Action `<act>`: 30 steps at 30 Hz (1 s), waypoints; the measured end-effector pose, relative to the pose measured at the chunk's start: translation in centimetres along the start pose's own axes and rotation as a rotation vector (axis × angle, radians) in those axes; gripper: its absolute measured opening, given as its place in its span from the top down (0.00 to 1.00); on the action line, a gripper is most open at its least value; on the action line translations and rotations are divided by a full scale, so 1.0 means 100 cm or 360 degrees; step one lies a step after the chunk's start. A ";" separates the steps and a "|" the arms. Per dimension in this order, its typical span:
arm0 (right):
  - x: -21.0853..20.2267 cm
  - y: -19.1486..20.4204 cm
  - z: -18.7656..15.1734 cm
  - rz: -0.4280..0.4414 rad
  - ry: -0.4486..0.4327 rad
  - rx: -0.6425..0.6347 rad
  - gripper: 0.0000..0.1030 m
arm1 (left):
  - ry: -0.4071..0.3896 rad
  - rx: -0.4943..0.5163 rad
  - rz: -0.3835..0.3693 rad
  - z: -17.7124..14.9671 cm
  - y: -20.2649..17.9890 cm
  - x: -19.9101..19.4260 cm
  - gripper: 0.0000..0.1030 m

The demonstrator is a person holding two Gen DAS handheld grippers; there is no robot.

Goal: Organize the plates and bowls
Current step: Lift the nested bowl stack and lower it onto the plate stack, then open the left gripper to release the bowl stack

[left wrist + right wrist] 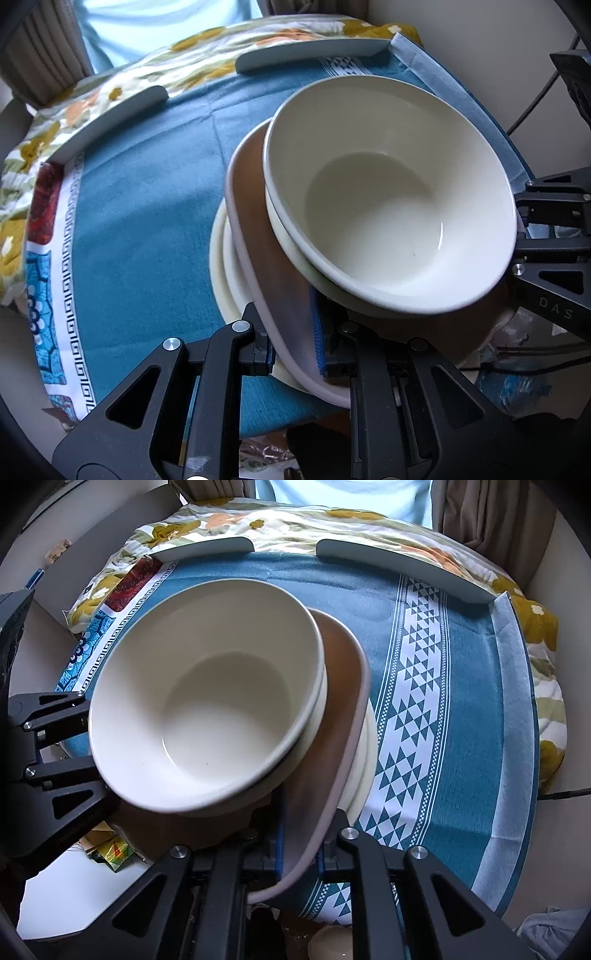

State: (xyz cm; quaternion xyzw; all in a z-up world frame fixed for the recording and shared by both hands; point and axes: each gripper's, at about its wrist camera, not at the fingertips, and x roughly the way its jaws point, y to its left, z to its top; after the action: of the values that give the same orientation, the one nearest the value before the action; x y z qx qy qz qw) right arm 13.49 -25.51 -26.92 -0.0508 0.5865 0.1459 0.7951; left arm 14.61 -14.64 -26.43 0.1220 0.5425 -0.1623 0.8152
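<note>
A stack of dishes hangs over the blue cloth. Two nested cream bowls [391, 206] [207, 705] sit on a brown plate [258, 221] [343, 686] with a pale rim, and cream plates [225, 266] [364, 760] lie under it. My left gripper [295, 350] is shut on the brown plate's near rim. My right gripper [299, 853] is shut on the same plate's rim from the opposite side. Each gripper shows at the edge of the other's view, the right one [554, 240] and the left one [44, 746].
The blue patterned cloth [147, 206] [424, 709] covers a round table over a floral cloth [288, 520]. Two grey curved rails [314, 55] [402, 568] lie along the far edge. Clutter lies below the near table edge [107, 849].
</note>
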 end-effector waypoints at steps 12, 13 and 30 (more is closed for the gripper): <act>0.001 0.000 0.001 -0.0012 0.0014 0.0022 0.89 | 0.0071 -0.0011 0.0010 0.004 0.000 0.005 0.86; 0.001 0.000 0.001 -0.0007 0.0019 0.0026 0.89 | 0.0069 0.0000 0.0016 0.004 0.000 0.003 0.86; -0.023 -0.011 0.002 0.0006 0.0017 0.0170 0.80 | 0.0091 0.0044 0.0040 0.006 0.002 -0.021 0.86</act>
State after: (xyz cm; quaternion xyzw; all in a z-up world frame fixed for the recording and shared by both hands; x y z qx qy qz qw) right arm 13.33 -26.90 -24.75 -0.0080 0.5978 0.1157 0.7932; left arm 14.47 -14.46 -24.28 0.1447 0.5616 -0.1559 0.7996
